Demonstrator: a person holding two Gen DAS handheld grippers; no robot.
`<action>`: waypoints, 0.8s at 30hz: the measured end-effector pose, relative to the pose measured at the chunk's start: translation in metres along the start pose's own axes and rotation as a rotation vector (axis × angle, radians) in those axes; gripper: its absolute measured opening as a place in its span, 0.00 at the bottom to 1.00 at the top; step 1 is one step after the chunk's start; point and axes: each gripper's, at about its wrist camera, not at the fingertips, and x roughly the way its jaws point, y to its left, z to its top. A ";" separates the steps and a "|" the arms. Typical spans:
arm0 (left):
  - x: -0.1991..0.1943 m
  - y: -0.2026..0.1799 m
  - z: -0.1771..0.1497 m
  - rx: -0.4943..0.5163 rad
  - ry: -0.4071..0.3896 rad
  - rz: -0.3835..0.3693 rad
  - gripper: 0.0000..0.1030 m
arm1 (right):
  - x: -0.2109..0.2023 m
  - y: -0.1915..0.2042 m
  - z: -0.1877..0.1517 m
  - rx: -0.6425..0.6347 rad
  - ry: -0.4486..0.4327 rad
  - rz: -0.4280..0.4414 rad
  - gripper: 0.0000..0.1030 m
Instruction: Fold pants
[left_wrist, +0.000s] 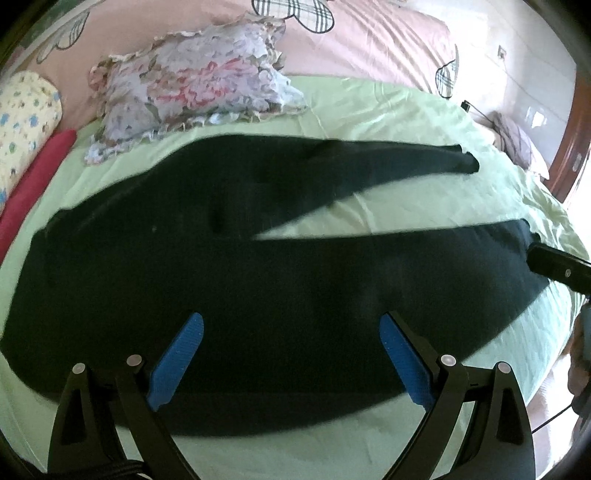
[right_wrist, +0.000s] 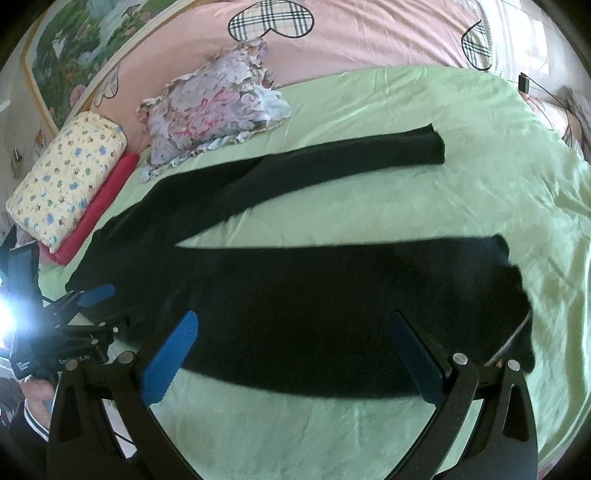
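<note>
Black pants (left_wrist: 229, 280) flat on green sheet (right_wrist: 369, 435), legs apart (unfolded). Left gripper (left_wrist: 291, 354), right gripper (right_wrist: 295, 354): jaws wide, empty. Next: grasp near leg, lay over far one.

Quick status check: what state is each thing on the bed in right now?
Black pants: spread flat, unfolded, legs splayed apart.
Left gripper: open, empty, above the pants.
Right gripper: open, empty, above the near leg.
Green sheet: spread, lightly wrinkled.
Floral cloth: crumpled, beyond the pants.
</note>
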 end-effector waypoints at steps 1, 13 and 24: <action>0.000 0.001 0.004 0.002 -0.001 -0.001 0.94 | 0.000 -0.003 0.004 0.003 -0.003 0.002 1.00; 0.018 0.006 0.064 0.055 -0.008 -0.029 0.94 | 0.007 -0.045 0.065 0.056 -0.017 -0.013 1.00; 0.061 0.013 0.141 0.164 0.011 -0.086 0.94 | 0.044 -0.106 0.143 0.127 0.011 -0.057 0.87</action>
